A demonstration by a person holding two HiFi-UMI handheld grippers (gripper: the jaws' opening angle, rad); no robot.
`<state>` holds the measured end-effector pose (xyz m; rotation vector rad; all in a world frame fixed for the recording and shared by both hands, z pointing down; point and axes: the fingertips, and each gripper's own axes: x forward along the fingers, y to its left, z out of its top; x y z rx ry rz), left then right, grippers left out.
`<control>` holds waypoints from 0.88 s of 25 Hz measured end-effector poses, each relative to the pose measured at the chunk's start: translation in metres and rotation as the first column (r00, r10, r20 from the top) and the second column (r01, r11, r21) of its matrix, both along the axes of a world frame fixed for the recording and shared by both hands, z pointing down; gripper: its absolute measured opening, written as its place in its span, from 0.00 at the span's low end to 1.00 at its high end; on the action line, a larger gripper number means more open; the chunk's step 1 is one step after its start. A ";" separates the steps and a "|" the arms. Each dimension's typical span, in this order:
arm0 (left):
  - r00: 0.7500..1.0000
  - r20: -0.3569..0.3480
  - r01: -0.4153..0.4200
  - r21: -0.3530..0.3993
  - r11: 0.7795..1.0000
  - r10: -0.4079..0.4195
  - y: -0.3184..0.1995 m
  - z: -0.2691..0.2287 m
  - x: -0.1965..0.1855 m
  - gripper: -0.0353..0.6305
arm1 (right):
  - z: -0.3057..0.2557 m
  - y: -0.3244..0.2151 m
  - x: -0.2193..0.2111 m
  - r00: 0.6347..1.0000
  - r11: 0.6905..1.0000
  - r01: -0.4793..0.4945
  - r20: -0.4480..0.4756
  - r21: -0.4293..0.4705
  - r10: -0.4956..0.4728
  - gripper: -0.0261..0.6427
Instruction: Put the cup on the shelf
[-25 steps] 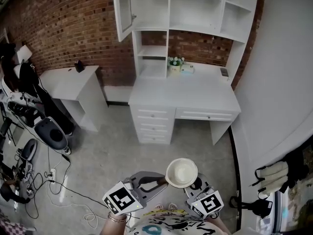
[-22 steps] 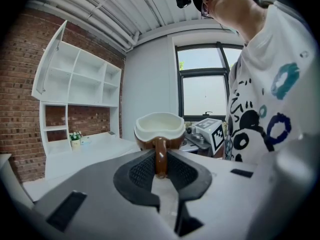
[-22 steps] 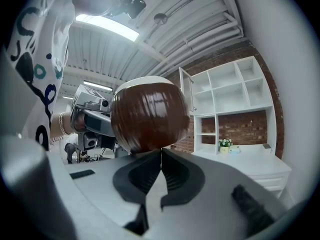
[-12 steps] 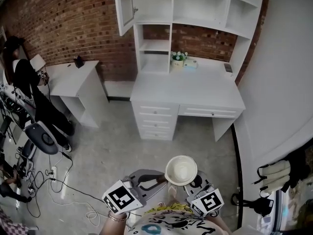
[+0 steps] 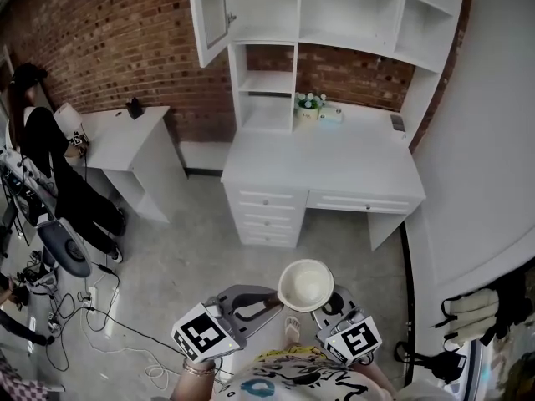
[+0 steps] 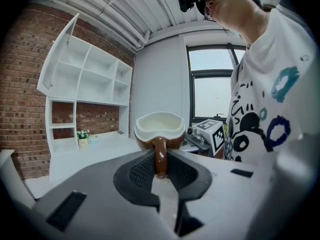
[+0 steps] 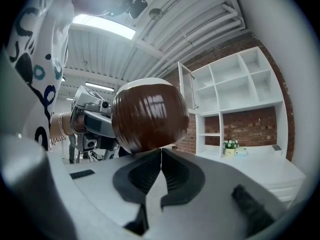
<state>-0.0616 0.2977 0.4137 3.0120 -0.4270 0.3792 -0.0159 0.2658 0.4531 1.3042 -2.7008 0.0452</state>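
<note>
Left gripper (image 6: 160,166) jaws clench the cup (image 6: 159,126) by its handle, rim up for carrying; right gripper (image 7: 161,156) jaws, pressed together, seemingly prop it beneath.

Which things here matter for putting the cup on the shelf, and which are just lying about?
For the job:
- brown ceramic cup with cream inside, its handle clamped in the left tongs
- white cubby shelf unit above the white desk

Lying about:
- potted white-flowered plant and pale box on the desk
- small white side table
- right tongs, shut, gripping nothing
</note>
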 end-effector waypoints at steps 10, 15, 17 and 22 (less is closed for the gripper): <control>0.999 0.003 0.039 0.025 0.999 -0.039 -0.069 -0.014 0.038 0.14 | -0.017 -0.071 0.037 0.998 0.997 0.031 0.050 0.069 -0.034 0.08; 0.998 -0.014 0.061 0.023 0.998 -0.061 -0.096 -0.011 0.051 0.14 | -0.015 -0.099 0.049 0.998 0.996 0.058 0.033 0.070 -0.061 0.08; 0.998 -0.007 0.067 0.014 0.998 -0.067 -0.105 -0.008 0.055 0.14 | -0.011 -0.108 0.053 0.997 0.996 0.067 0.040 0.063 -0.069 0.08; 0.996 0.015 0.083 0.020 0.996 -0.083 -0.128 -0.001 0.063 0.14 | -0.001 -0.132 0.060 0.996 0.996 0.077 0.038 0.055 -0.079 0.08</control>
